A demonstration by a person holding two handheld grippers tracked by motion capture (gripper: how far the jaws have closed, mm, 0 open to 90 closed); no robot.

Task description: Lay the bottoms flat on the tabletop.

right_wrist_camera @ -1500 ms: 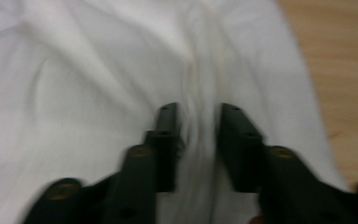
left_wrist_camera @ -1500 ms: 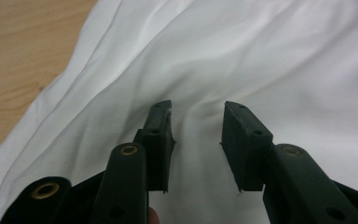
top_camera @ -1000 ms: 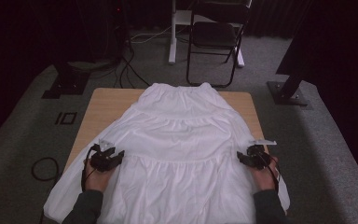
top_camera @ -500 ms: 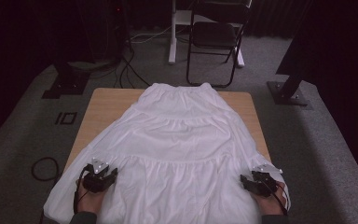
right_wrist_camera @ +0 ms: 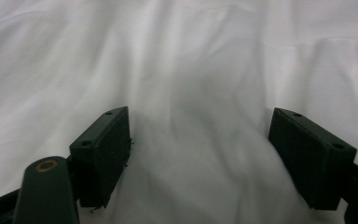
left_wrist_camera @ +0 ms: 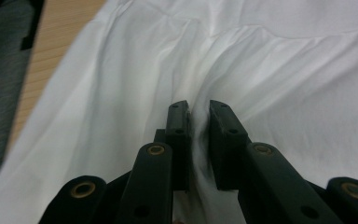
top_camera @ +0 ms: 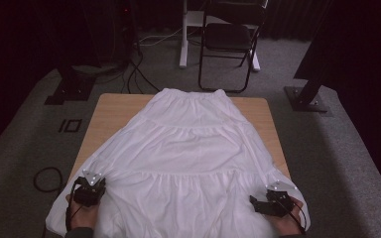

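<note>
At the frame's bottom, my left gripper fingers have just been closing, pinching the white skirt hem fold, while my right gripper fingers, just spreading over cloth, must next clamp it.

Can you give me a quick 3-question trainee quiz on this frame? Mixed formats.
1. True or false: the white skirt lies spread over the wooden table, waistband at the far end.
2. Which gripper has a fold of the skirt pinched between its jaws: A) the left gripper, B) the right gripper, C) both?
3. Fill in: behind the table stands a black folding ____.

Key:
1. True.
2. A. In the left gripper view a ridge of cloth sits in the narrow gap between the jaws, which have just been closing; in the right gripper view the jaws stand wide, having just been opening, over flat cloth.
3. chair.
</note>
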